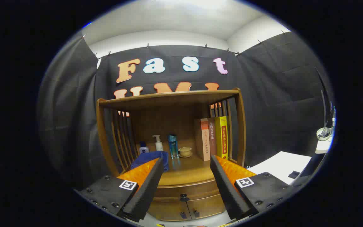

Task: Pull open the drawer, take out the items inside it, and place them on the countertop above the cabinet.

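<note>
Booth: black cloth walls, white ceiling; a white surface (279,165) lies off to the right.

Cabinet (172,151): wooden, slatted sides, shelf roof over an open countertop (186,171). The countertop is already crowded, so there is little free room for what comes out.

Drawer (187,190): shut, under the countertop's front edge, between and just beyond the tongs. Contents hidden.

Doors (186,208): two small ones below the drawer, each with its own dark pull. Risk: catching one of these instead of the drawer.

Tongs (186,168): open wide, holding nothing, apart from the cabinet.

Books (214,138): three, upright against the right slats. Risk: a swing of the right finger may topple them.

Cloth (151,159): blue, folded, at left beside the left finger; it may snag.

Bottles: blue (173,146), pump (158,143), small (143,147), in a row at the back; tall ones tip easily.

Cup (185,151): lidded, on a saucer, beside the blue bottle; breakable if knocked.

Knob (184,197): small, dark, at drawer centre. Risk: the fingers close off-centre and slip off, or a skewed pull jams the drawer.
</note>
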A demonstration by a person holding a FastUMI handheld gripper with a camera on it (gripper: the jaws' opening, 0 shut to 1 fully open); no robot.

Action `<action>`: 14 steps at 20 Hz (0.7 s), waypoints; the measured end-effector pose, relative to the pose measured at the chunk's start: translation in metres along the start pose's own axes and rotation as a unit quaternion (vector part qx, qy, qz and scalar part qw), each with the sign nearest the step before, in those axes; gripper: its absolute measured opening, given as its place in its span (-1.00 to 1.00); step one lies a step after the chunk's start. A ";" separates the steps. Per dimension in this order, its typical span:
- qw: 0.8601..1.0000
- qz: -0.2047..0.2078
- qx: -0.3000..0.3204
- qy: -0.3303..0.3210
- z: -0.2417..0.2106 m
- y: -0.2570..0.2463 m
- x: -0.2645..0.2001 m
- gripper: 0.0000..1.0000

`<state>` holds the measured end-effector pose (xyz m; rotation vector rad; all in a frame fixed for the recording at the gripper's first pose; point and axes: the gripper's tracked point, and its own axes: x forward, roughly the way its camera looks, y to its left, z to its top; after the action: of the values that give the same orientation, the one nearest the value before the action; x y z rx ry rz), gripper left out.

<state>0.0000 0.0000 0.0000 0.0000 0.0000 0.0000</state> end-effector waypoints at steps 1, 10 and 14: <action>1.000 0.007 0.002 0.006 0.000 0.005 -0.002 0.97; 0.999 0.033 0.010 0.025 -0.005 0.021 -0.004 0.97; 0.999 0.038 0.004 0.025 -0.006 0.023 -0.004 0.97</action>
<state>-0.0037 0.0225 -0.0057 0.0073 0.0491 0.0758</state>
